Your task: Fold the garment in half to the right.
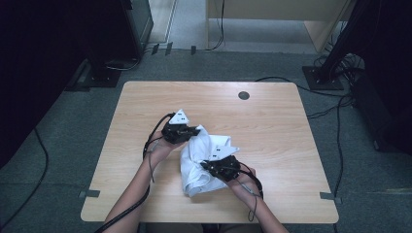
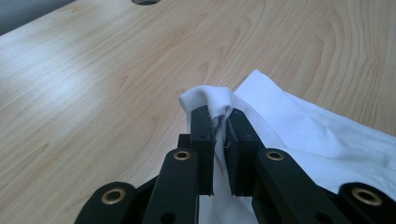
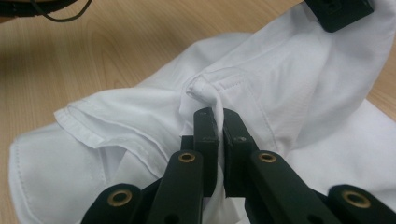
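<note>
Both forearms reached in from the near edge, each hand-held gripper angled down toward the other. The left hand-held gripper [image 2: 218, 122] pinched a fold of the crumpled white cotton cloth [image 1: 201, 162], and the right hand-held gripper [image 3: 215, 116] pinched a stitched hem. The cloth lay between them on the pale wooden tabletop [image 1: 272, 126], bare wood all around; no writing was readable

We see a white garment [image 1: 197, 162] lying crumpled on the table's near middle. Its stitched hems show, and two bunched folds stand pinched upward.
</note>
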